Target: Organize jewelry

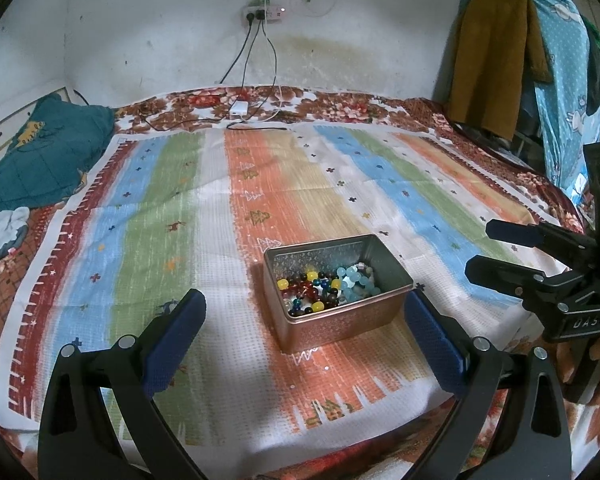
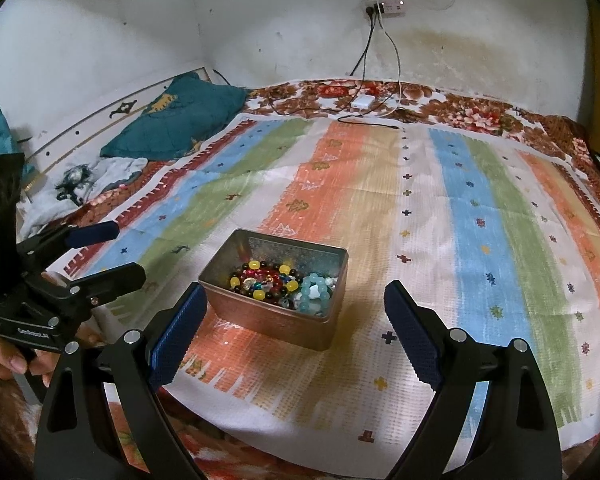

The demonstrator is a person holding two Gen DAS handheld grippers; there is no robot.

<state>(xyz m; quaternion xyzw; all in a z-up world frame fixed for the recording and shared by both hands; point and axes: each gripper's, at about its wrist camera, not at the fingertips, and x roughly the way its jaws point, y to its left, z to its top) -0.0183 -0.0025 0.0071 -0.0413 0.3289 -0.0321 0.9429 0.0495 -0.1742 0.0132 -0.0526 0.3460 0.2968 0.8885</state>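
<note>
Striped bedspread (image 1: 260, 184) is lying bare around the tin (image 1: 336, 322); beads (image 1: 328, 286) are sitting inside, both tools (image 1: 304, 332) (image 2: 292, 326) hanging open, empty

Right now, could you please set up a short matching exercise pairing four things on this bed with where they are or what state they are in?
Things:
1. metal tin
2. beaded bracelets
3. teal pillow
4. left claw

Place or state:
A. at the head of the bed, by the wall corner
B. open, holding nothing
C. standing lidless on the striped cloth
D. piled inside the tin

Pairs: 1-C, 2-D, 3-A, 4-B
</note>
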